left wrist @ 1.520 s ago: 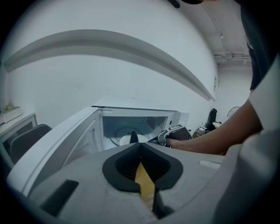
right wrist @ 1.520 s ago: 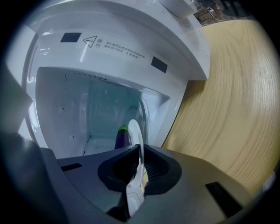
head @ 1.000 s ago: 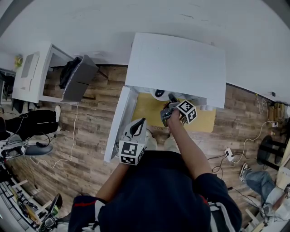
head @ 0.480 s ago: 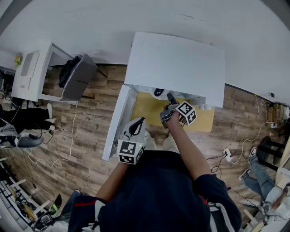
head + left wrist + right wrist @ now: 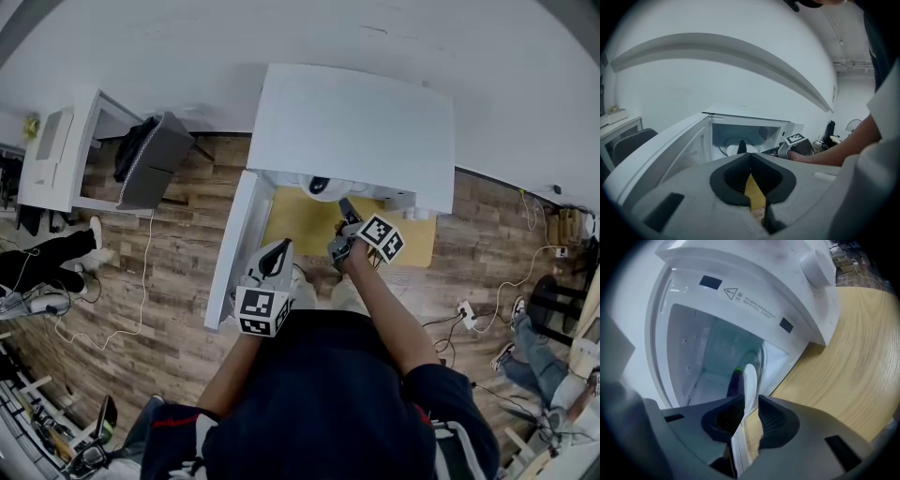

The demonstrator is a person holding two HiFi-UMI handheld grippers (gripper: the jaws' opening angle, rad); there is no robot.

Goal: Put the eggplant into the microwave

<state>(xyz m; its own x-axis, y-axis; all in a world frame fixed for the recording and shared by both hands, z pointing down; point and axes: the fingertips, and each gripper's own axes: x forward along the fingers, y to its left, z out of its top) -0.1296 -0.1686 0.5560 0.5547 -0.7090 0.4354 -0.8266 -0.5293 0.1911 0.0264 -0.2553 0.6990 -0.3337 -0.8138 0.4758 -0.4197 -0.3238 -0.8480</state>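
Observation:
The white microwave [image 5: 356, 127] stands on a wooden table [image 5: 300, 220] with its door [image 5: 228, 253] swung open to the left. Inside, the purple eggplant [image 5: 736, 380] with a green stem lies on a white plate [image 5: 750, 380]; it also shows dark on the plate [image 5: 319, 186] in the head view. My right gripper [image 5: 746, 414] is at the cavity mouth. Its jaws have just been closing, a gap remains, and the pads press on nothing, with the plate's rim in line with the gap. My left gripper [image 5: 750, 155] hangs back by the door, shut on nothing.
The microwave's control knob [image 5: 816, 266] is on the right of the front. The open door edge [image 5: 661, 150] runs along my left gripper's left side. Cables and a power strip [image 5: 466, 314] lie on the wood floor; a desk [image 5: 56, 155] and chair stand far left.
My right gripper has drawn back a little from the microwave mouth and rolled slightly. The left gripper has not moved. The seated person's legs at the far left have shifted toward the frame's left edge.

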